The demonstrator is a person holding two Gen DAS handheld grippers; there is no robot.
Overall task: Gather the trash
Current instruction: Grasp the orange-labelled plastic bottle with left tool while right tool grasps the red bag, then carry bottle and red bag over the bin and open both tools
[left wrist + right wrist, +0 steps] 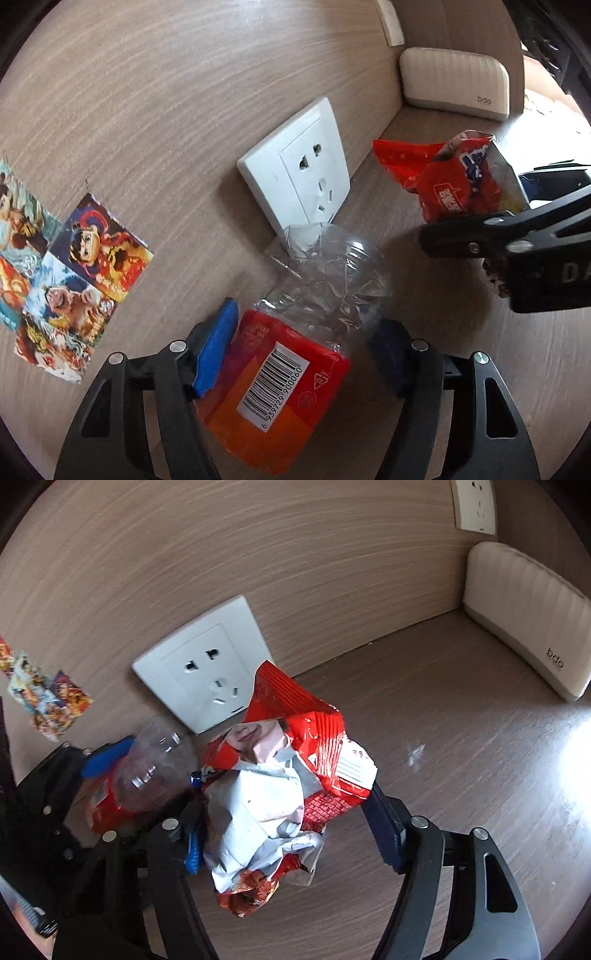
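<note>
Left gripper (303, 354) clamped on crushed plastic bottle (295, 350), held off the desk (461, 757); right gripper (284, 834) clamped on crumpled snack wrappers (280, 782); both apparently lifted for disposal.

White wall socket (295, 166) mid-frame on wood-grain panel (166, 92); second white socket (474, 504) at upper right of the right view. Cream ribbed case (456, 83) marked "bdo" upper right, resting on wooden surface (461, 709). Cartoon stickers (70, 280) stuck on panel at left edge
</note>
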